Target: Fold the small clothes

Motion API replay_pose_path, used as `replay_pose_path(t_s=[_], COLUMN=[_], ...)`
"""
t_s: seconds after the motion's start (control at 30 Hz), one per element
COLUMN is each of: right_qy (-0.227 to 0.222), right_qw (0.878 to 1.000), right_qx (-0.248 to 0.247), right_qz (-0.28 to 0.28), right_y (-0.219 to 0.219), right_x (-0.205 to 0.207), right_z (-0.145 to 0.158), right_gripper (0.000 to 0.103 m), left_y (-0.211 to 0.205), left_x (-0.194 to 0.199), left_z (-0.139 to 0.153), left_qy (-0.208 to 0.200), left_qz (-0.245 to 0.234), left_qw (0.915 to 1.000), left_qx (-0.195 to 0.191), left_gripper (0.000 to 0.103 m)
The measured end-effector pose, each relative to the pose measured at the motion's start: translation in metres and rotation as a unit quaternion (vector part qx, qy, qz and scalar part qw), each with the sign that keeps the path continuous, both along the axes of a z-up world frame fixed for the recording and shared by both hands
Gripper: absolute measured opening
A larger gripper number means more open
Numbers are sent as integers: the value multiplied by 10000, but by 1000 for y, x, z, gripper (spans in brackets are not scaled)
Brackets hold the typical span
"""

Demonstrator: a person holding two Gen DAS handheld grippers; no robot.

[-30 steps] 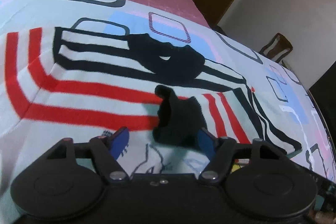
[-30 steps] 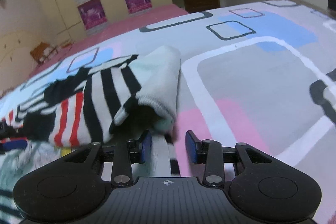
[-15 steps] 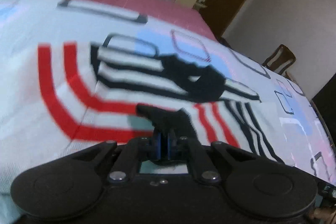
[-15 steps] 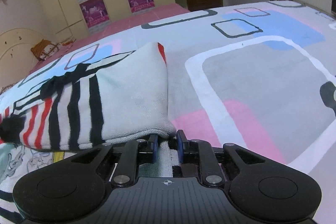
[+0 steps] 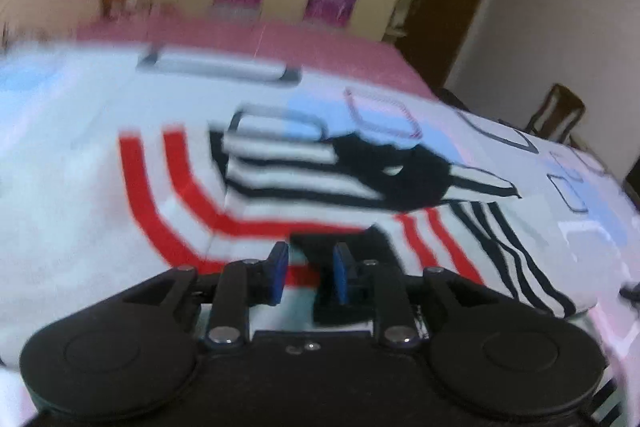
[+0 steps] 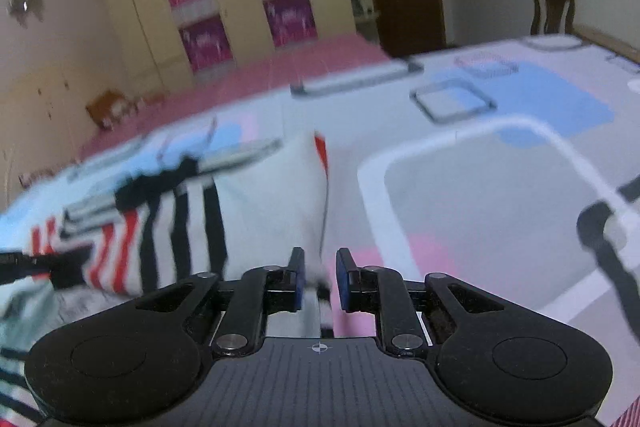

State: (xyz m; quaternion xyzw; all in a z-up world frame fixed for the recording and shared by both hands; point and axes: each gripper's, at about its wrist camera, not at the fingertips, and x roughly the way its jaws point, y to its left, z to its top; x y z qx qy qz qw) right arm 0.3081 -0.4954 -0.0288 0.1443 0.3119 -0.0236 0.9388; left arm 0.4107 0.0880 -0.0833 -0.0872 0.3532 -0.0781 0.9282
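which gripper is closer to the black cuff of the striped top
Left. The left gripper has the black cuff right at its opening jaws. The right gripper holds the white edge of the striped top, well across from that cuff.

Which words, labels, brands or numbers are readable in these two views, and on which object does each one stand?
None can be read.
The purple posters on the cupboard doors: blurred, no text legible.
The striped garment: stripes only, no lettering visible.
The right gripper body: only a crosshair mark, no words.
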Motion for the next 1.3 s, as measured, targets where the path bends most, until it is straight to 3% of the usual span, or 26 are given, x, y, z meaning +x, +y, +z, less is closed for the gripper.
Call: replay_pose_path(t_s=[0.03, 0.1, 0.17, 0.2, 0.3, 0.43, 0.6, 0.7, 0.77, 0.87, 0.97, 1.1, 1.2, 1.3], right_qy=[-1, 138, 504, 848, 955, 743, 506, 465, 466, 594, 714, 479, 856, 885], right_qw=[10000, 9998, 9983, 9958, 9925, 9951, 9900, 9872, 9925, 9978, 9968, 9986, 9952, 9943], right_qx=[-16, -41, -86, -190, -474, -65, 155, 46, -216, 36, -44, -70, -315, -447], right_qz=[24, 136, 276, 292, 592, 642, 1307, 1523, 1114, 293, 367, 215, 354, 390], right_y=[3, 13, 25, 31, 40, 36, 77, 86, 63, 8, -2, -11, -6, -7], right_x=[6, 24, 46, 55, 56, 69, 113, 131, 143, 170, 191, 198, 215, 213], right_z=[2, -2, -17, -28, -32, -26, -28, -33, -36, -41, -40, -25, -47, -41], right_gripper=[17, 17, 17, 17, 17, 17, 17, 17, 16, 9, 9, 9, 7, 6], left_y=[-10, -39, -58, -62, -62, -76, -114, -107, -93, -92, -105, -121, -134, -137], left_x=[2, 11, 20, 26, 25, 33, 56, 63, 64, 65, 68, 74, 85, 80], left_z=[2, -1, -15, -25, -25, -14, -26, -40, -41, -38, -33, -25, -37, -31], left_qy=[-12, 57, 182, 462, 491, 102, 127, 195, 152, 142, 172, 13, 255, 86], left_qz=[-170, -550, -739, -787, -835, -922, -1282, -1182, -1114, -1180, -1151, -1304, -1456, -1395], left_qw=[9999, 9983, 9968, 9954, 9944, 9952, 9907, 9910, 9910, 9898, 9887, 9884, 9859, 9859], left_qx=[1, 160, 239, 293, 414, 308, 439, 590, 725, 785, 946, 779, 780, 915], left_gripper=[35, 62, 66, 62, 60, 63, 63, 63, 60, 59, 59, 60, 64, 60])
